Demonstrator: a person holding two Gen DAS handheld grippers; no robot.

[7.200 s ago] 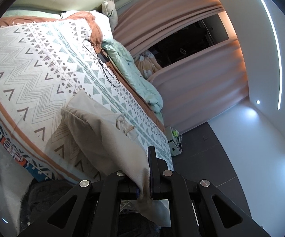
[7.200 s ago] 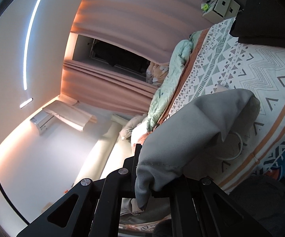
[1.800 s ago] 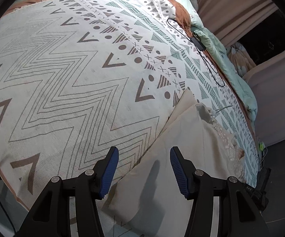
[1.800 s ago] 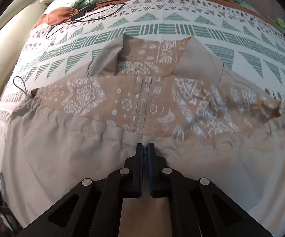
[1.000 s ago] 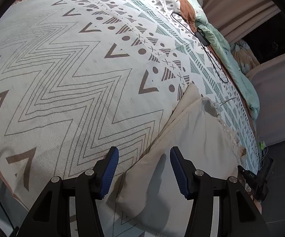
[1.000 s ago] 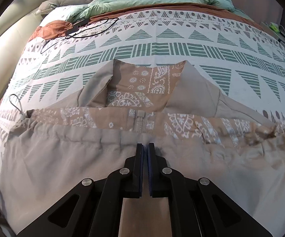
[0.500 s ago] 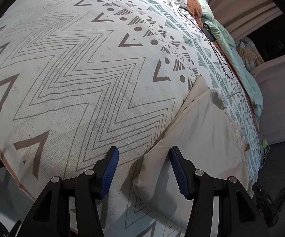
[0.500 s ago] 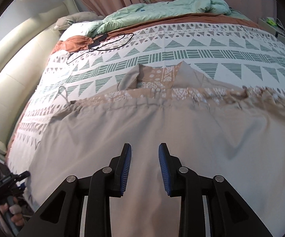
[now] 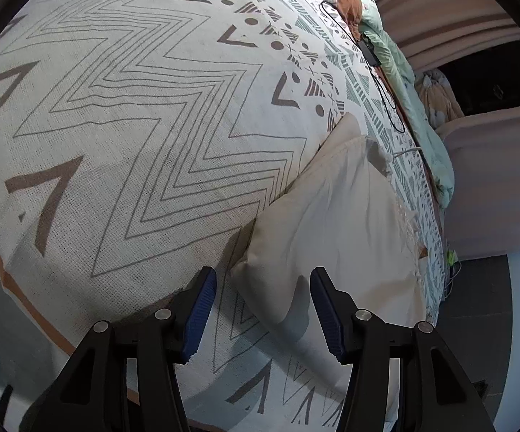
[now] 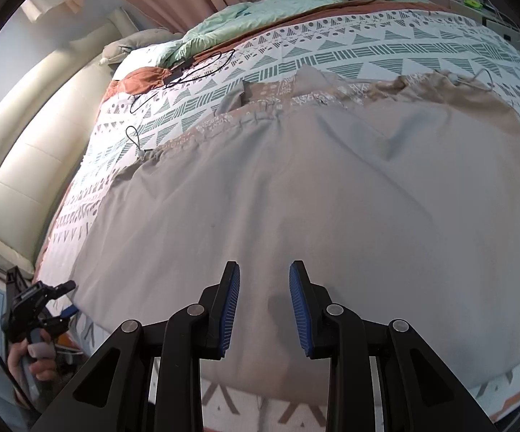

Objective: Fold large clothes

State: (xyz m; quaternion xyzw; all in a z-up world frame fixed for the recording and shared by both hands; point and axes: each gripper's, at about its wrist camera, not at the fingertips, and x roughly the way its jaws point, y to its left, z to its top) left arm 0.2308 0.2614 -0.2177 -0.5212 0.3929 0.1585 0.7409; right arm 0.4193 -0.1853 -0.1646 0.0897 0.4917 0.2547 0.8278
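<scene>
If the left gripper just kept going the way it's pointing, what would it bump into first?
Probably the near corner of the beige garment, which lies between and just beyond the open left gripper, with the bedspread right beneath it. Depth is hard to judge.

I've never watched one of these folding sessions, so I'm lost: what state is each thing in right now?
Beige garment: lying spread on the bed, patterned lining showing along its far edge, not held.
Left gripper: open, over the garment's corner, holding nothing.
Right gripper: open, above the garment, holding nothing.
Green quilt: bunched at the far side.
Black cable: loose on the bedspread.
</scene>
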